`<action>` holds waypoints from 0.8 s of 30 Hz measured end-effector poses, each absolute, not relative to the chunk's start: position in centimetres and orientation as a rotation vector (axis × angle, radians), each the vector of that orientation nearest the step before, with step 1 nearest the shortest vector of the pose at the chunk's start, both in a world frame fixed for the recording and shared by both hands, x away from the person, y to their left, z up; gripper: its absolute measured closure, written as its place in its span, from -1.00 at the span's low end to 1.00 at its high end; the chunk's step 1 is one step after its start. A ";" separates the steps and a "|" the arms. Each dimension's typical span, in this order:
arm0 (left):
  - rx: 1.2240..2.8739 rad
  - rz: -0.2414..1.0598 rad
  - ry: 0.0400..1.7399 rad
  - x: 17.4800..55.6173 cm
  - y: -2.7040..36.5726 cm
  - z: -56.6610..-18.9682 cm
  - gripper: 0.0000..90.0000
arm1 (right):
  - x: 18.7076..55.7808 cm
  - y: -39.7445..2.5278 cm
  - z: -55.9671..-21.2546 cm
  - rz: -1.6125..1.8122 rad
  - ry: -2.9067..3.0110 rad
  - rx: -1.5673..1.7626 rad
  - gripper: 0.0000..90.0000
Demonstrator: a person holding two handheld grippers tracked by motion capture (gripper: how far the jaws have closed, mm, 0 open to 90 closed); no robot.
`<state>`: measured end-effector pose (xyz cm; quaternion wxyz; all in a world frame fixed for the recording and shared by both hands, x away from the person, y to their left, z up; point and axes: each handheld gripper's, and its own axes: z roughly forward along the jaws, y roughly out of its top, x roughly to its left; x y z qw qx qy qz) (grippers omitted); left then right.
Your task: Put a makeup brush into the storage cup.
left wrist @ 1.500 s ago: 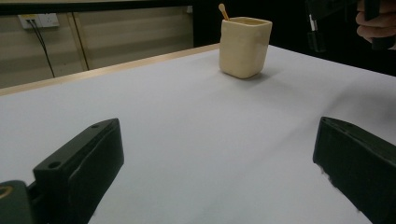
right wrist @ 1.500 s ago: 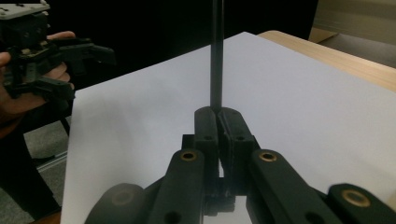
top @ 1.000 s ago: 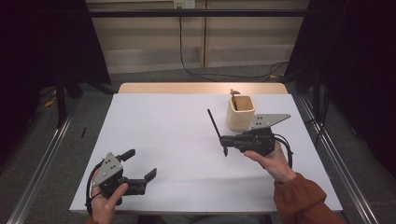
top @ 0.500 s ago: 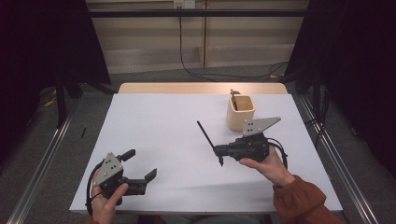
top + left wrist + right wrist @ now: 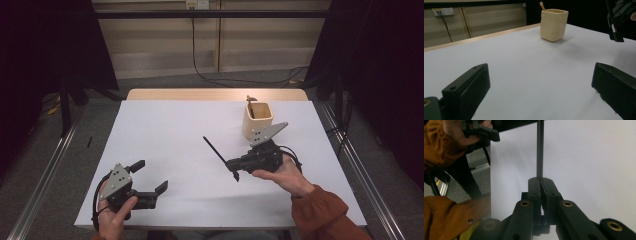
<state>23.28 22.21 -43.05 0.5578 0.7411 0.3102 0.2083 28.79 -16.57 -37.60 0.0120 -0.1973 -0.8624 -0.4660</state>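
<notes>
A: Two grippers are working over the table (image 5: 165, 130) right now. The right gripper (image 5: 233, 164) is clamping its jaws tight on a thin black rod (image 5: 215, 149), and the rod is sticking out past the jaws, slanting toward the table's far left corner.

B: Where is that happening on the table?

A: It is hovering toward the right edge, nearer the front than the back. Just behind it, the cream cup (image 5: 257, 120) is standing upright near the far right corner, with a small wooden stick (image 5: 250, 100) poking out of its top.

B: And the other one?

A: The left gripper (image 5: 152, 176) is sitting by the front left corner, its jaws spread wide and holding nothing, with bare white tabletop lying between them in the left gripper view. The person's hand (image 5: 114, 215) is wrapping around its body from the front edge.

B: Is the rod touching the cup?

A: No, it is staying well apart from it.
</notes>
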 end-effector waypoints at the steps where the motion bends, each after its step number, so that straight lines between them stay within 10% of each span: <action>1: 1.748 0.492 0.732 23.3 22.2 -43.1 -0.96 | 28.9 -16.5 -37.6 -1.432 -2.696 -0.611 0.92; 24: 1.759 0.475 0.733 23.4 22.2 -43.1 -0.96 | 30.3 -15.1 -37.9 -0.863 -2.877 -0.492 0.92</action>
